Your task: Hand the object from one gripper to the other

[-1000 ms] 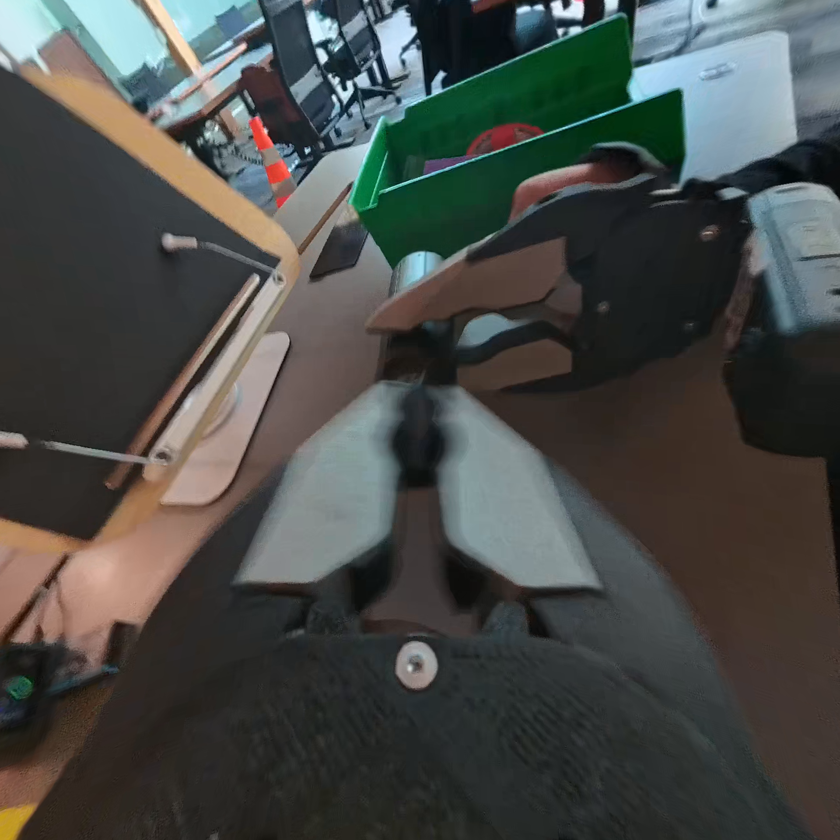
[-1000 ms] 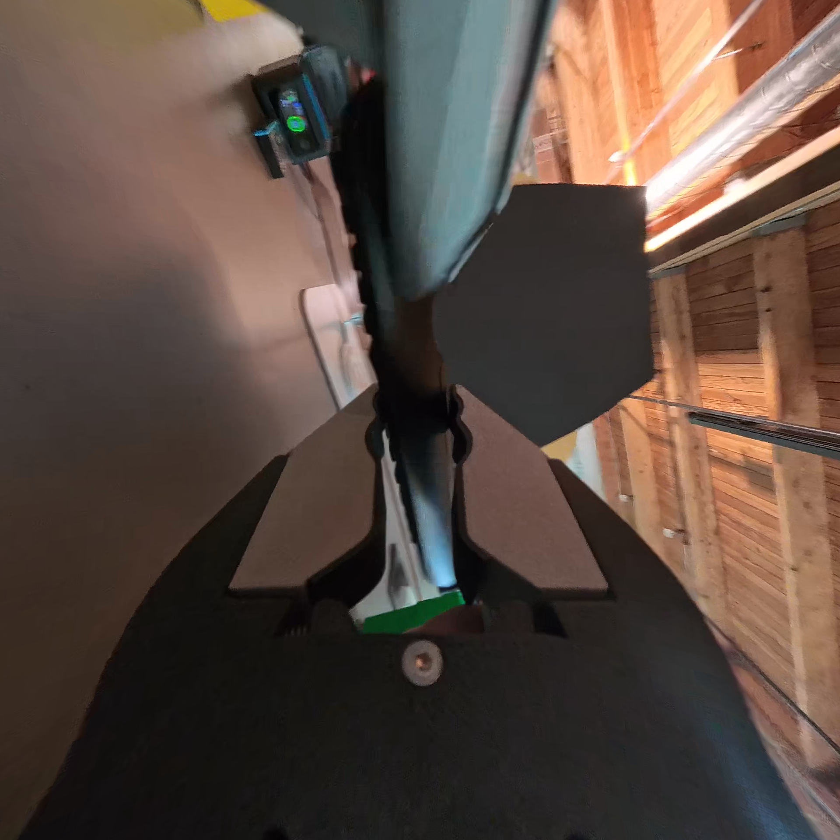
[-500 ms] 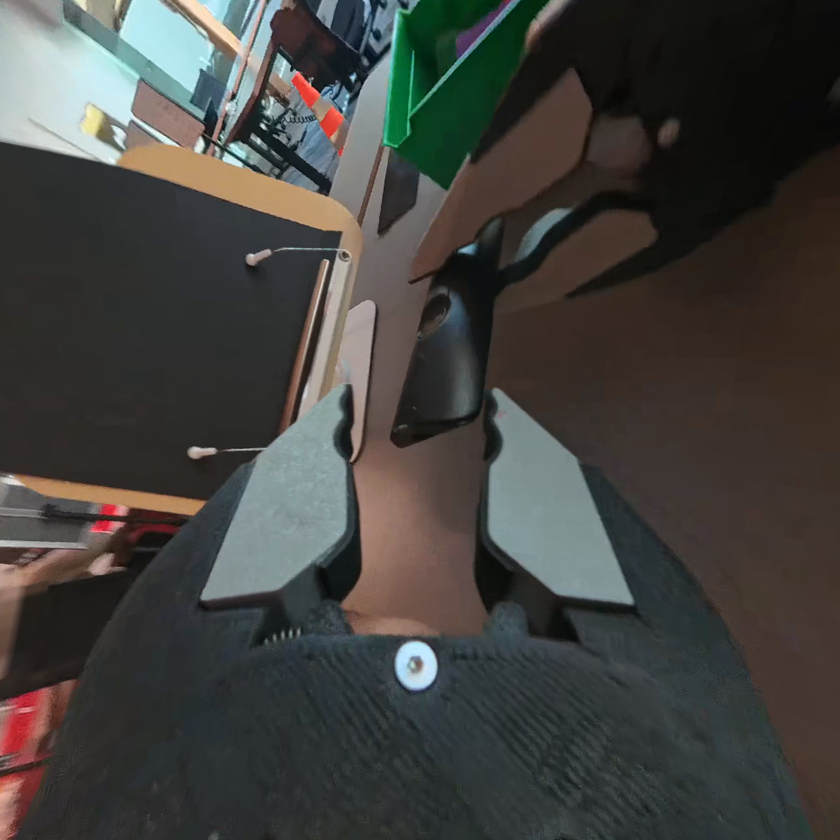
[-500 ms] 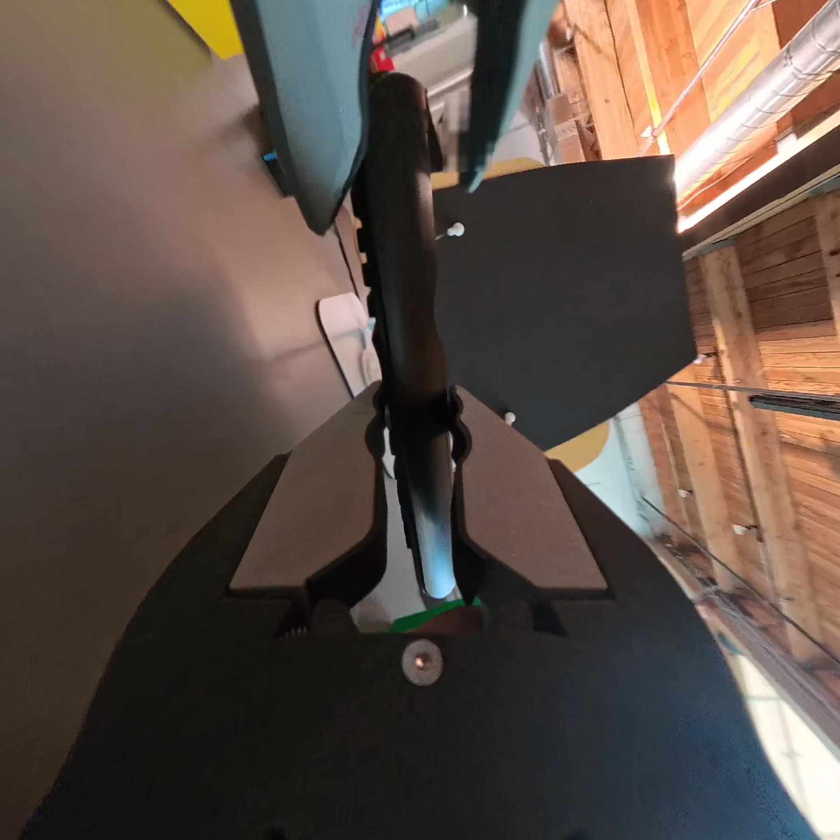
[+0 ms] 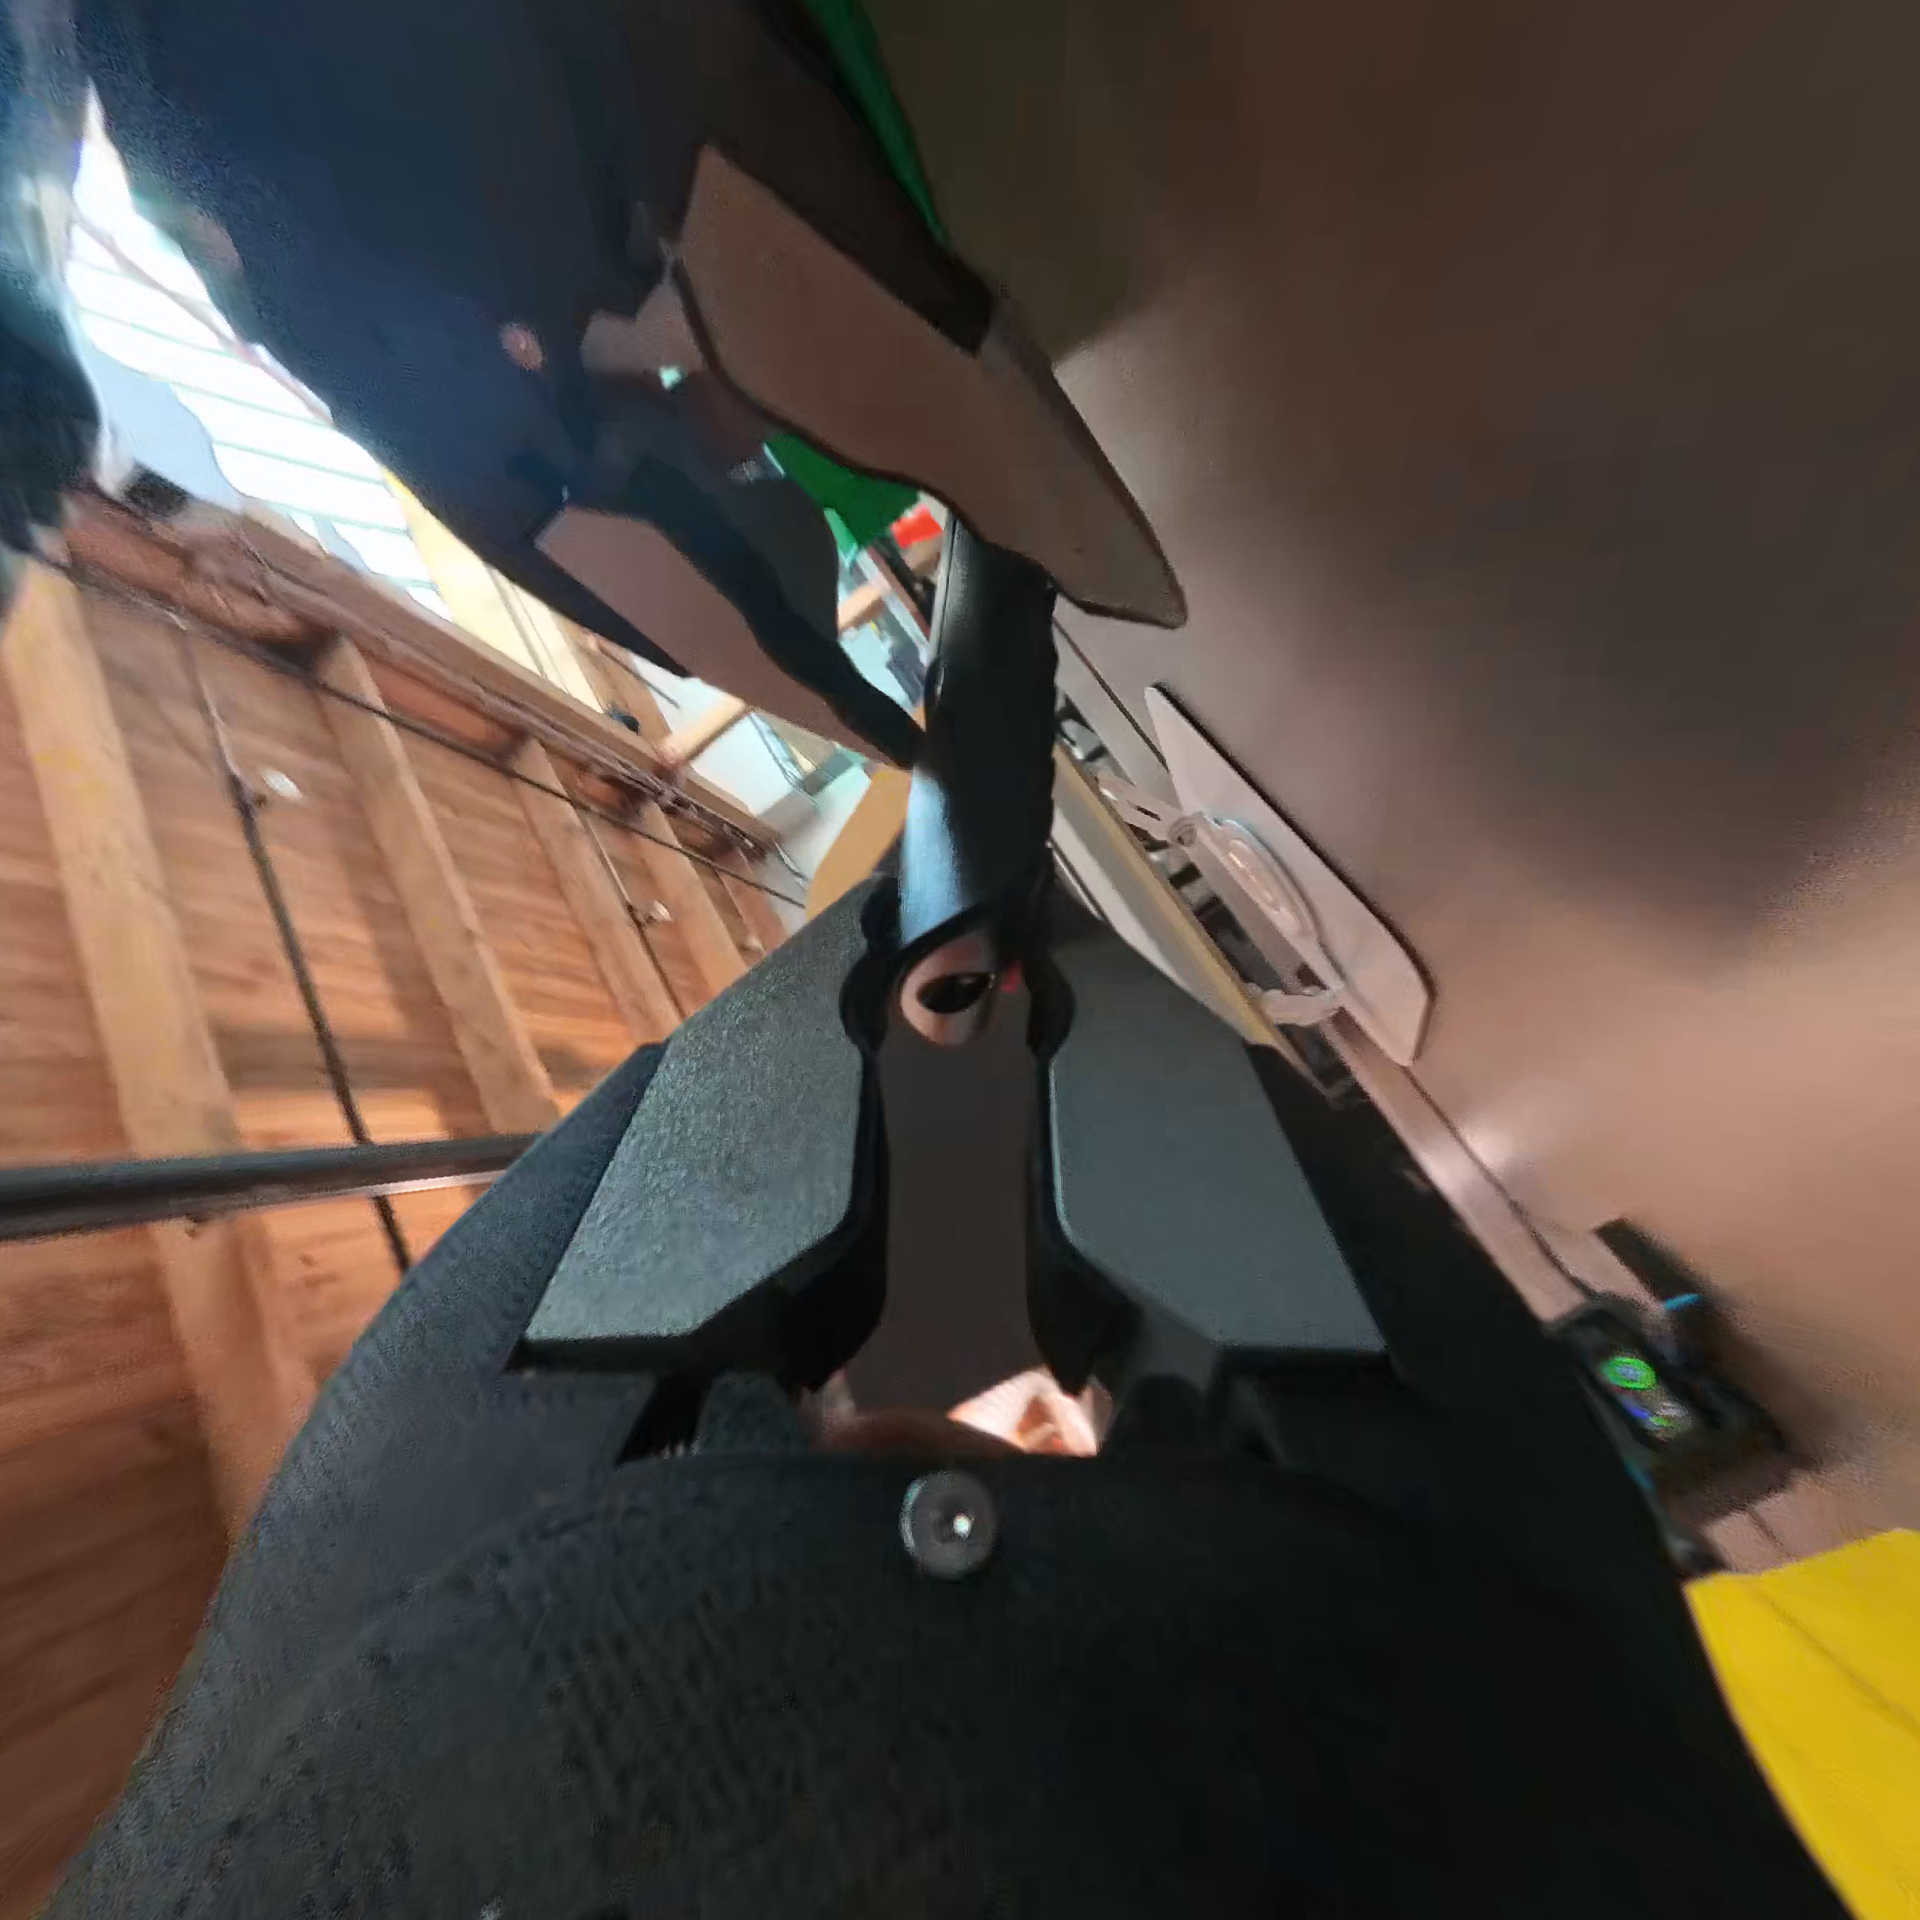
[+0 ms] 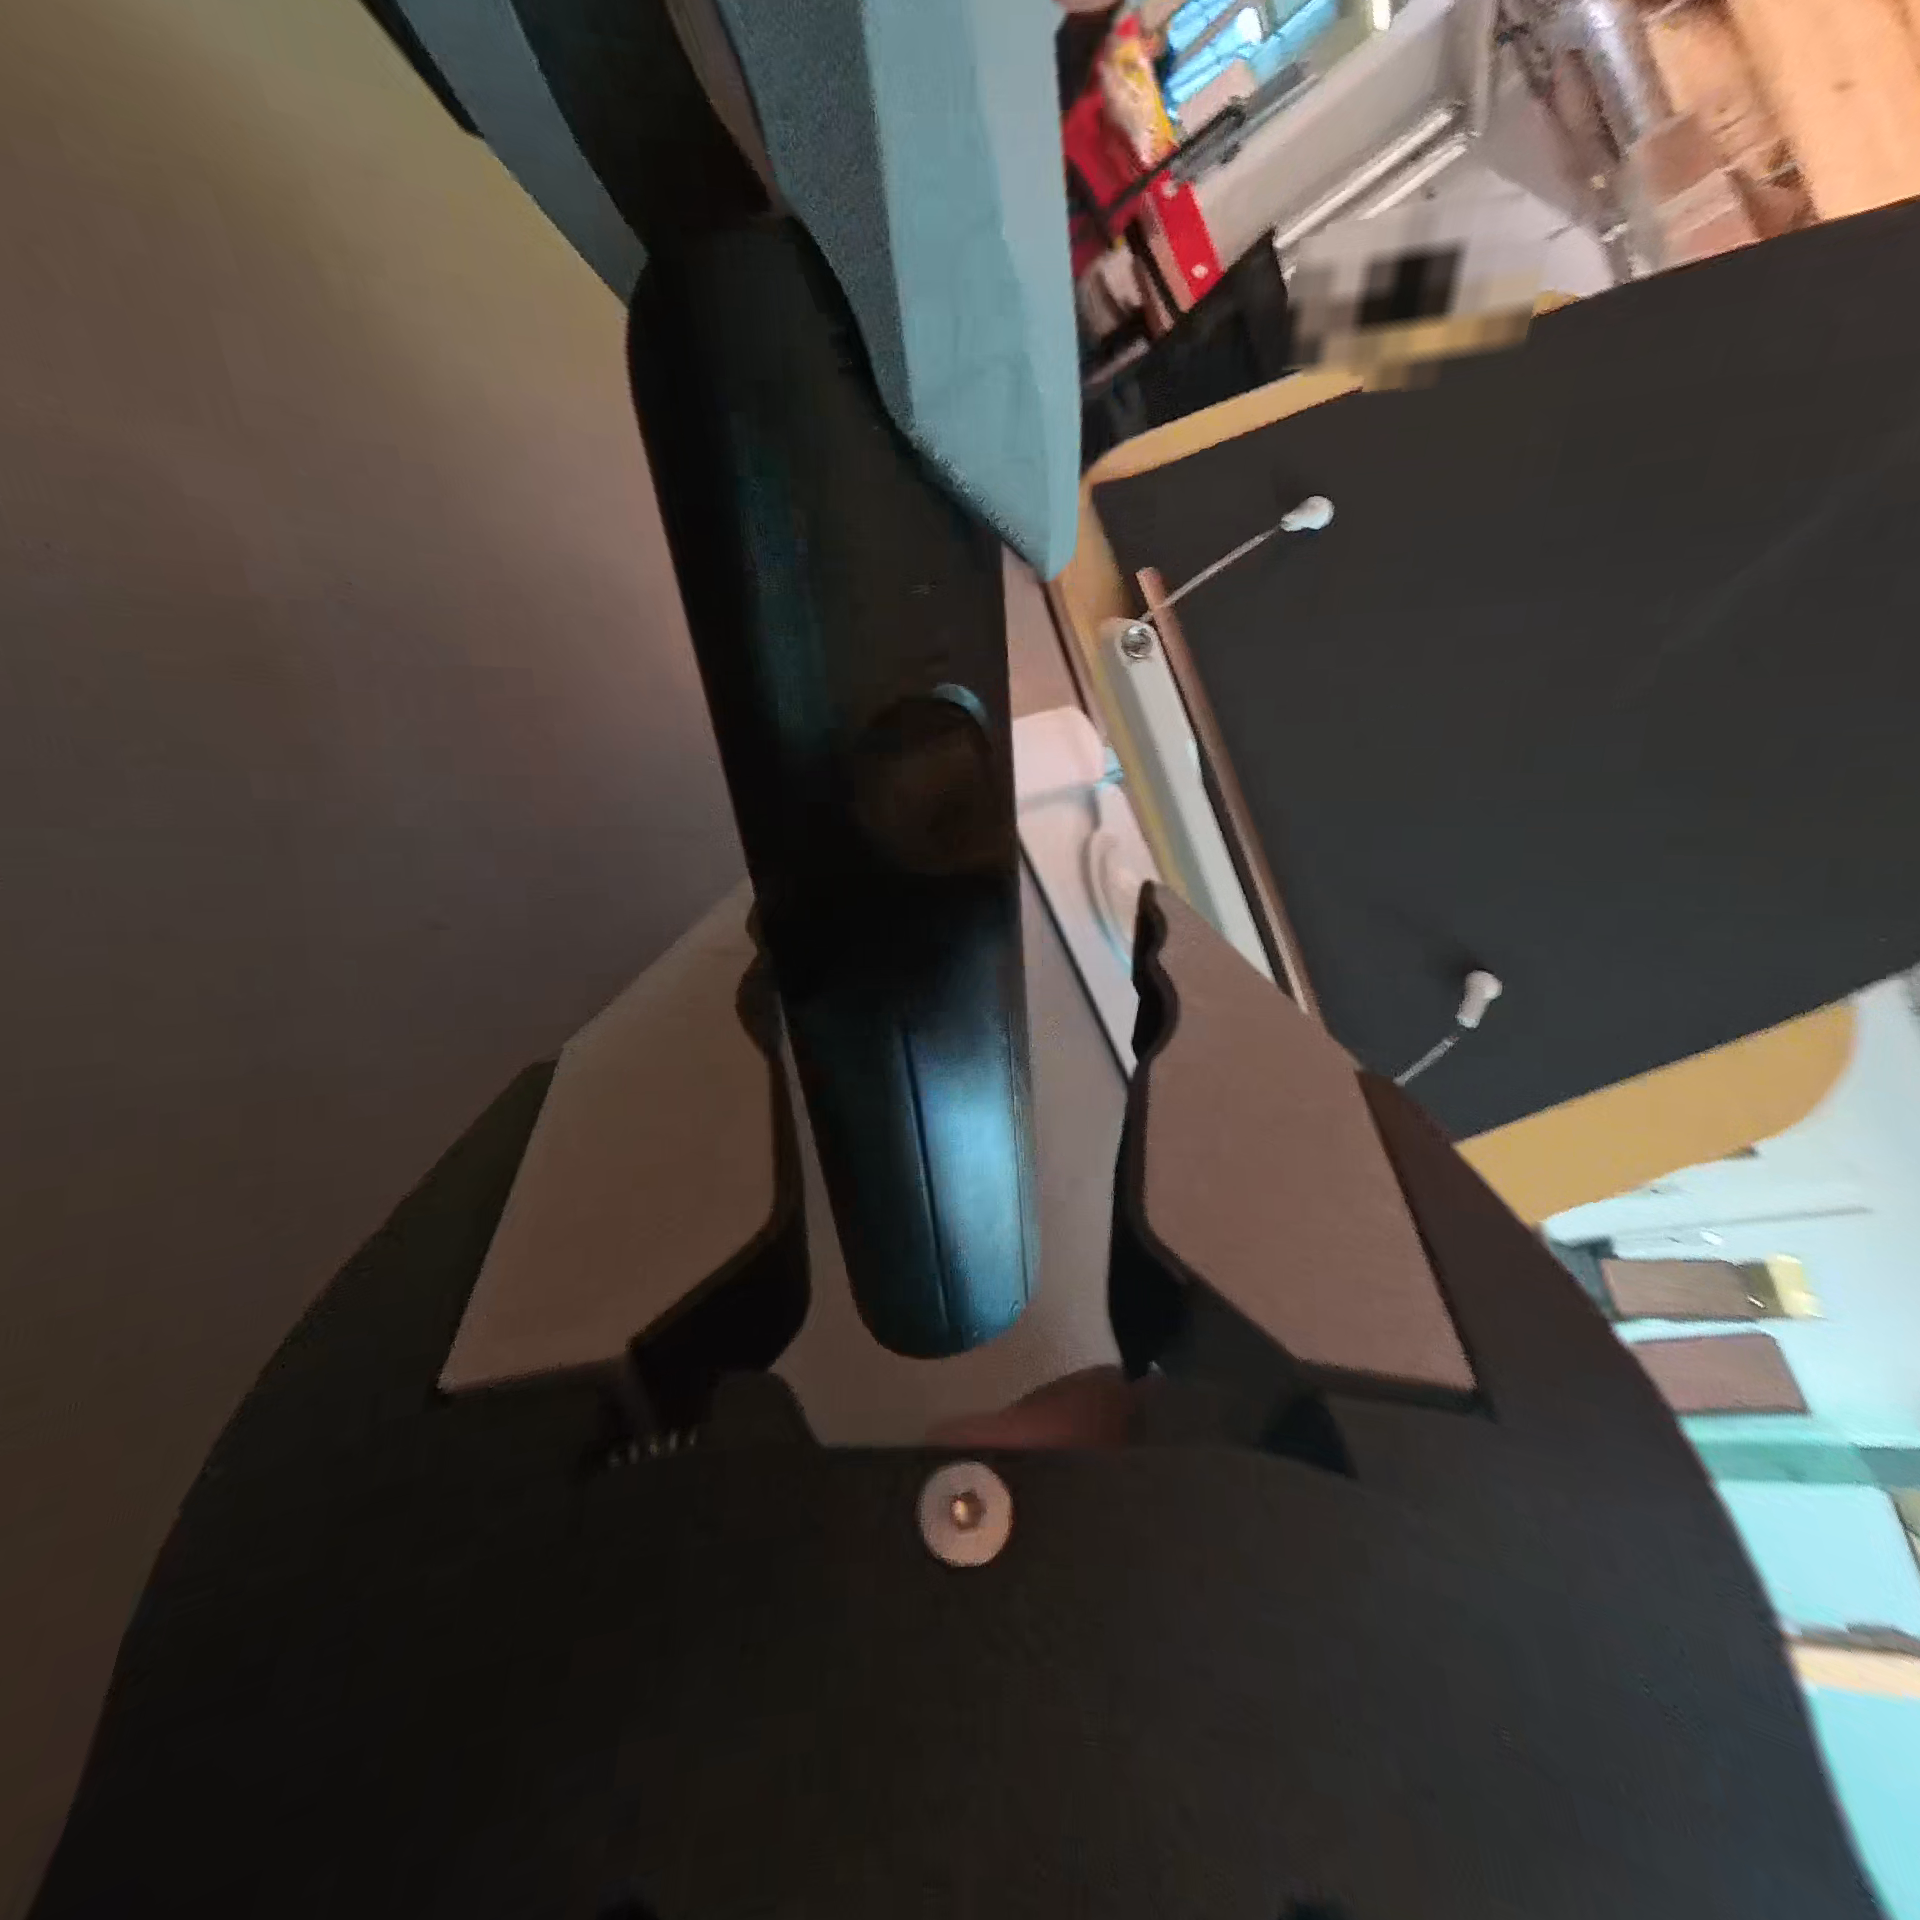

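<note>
Left hand-held gripper (image 5: 956, 977) clamped on end of black handle-like object (image 5: 977, 790), fingertips pinching it at frame centre. Right hand-held gripper (image 6: 940, 987) jaws spread; same object (image 6: 883, 831) passes between them, gap on right side, contact on left unclear. Right hand-held gripper seen at 11 o'clock in left wrist view. Brown worktop (image 5: 1558, 416) behind, black panel (image 6: 1558, 675) at 3 o'clock.

Black object (image 6: 894, 790) — glossy, bluish sheen; black board (image 6: 1558, 665) edged tan; brown table (image 5: 1558, 416); green bin (image 5: 852, 499) — yellow patch (image 5: 1829, 1704)
</note>
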Demonstrator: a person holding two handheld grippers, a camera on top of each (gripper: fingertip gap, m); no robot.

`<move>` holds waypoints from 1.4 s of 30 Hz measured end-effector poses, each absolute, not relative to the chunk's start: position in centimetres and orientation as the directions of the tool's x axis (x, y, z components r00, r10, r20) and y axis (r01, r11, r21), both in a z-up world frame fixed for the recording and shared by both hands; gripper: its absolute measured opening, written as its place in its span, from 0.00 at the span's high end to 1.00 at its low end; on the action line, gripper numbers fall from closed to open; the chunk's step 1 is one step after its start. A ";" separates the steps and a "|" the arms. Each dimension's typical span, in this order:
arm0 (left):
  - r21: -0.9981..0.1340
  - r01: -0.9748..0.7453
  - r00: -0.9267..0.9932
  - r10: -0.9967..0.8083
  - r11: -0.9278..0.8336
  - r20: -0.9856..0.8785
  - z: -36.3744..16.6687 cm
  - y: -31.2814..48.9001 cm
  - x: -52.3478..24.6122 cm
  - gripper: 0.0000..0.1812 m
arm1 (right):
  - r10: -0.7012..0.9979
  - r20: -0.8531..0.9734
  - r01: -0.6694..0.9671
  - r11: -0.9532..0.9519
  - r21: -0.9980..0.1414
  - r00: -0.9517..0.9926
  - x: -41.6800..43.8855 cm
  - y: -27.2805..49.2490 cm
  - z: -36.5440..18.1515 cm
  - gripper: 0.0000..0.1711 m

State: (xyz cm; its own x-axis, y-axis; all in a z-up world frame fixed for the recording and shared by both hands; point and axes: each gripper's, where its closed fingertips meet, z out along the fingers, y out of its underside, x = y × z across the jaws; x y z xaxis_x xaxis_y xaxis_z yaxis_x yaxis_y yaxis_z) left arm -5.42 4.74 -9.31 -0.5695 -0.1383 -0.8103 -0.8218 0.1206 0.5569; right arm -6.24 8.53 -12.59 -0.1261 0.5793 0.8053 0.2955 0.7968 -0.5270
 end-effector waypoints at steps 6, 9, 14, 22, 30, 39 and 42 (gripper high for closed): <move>0.696 -0.668 -0.724 -0.014 0.261 -0.690 -9.8 3.5 -3.1 0.89 | 0.633 0.651 0.230 0.767 -0.598 -0.419 -5.0 5.3 -15.6 0.69; 0.665 -0.713 -0.688 -0.042 0.222 -0.724 -9.9 3.7 -4.0 0.89 | 0.658 0.591 0.242 0.738 -0.630 -0.466 -4.5 4.9 -15.8 0.70; 0.005 -0.998 0.016 -0.362 -0.056 -0.932 -10.6 3.8 -7.7 0.76 | 0.629 0.714 0.274 0.777 -0.567 -0.306 -5.3 6.9 -14.2 0.70; -0.899 -0.189 0.891 -0.453 -0.394 0.012 -9.8 3.4 -4.7 0.67 | 0.472 0.875 0.285 0.858 -0.427 -0.111 -6.0 8.1 -12.1 0.70; -0.795 -0.566 0.760 -0.512 -0.219 -0.400 -10.5 3.1 -3.7 0.89 | 0.536 0.816 0.245 0.839 -0.486 -0.218 -5.5 6.6 -13.5 0.72; -0.106 -0.990 0.053 -0.448 0.095 -0.893 -9.6 1.3 -3.4 0.88 | 0.636 0.690 0.195 0.768 -0.611 -0.345 -4.4 5.8 -13.8 0.72; 0.102 -0.988 -0.140 -0.385 0.117 -0.912 -9.8 1.2 -3.6 0.88 | 0.562 0.790 0.211 0.826 -0.522 -0.246 -4.9 7.0 -13.4 0.86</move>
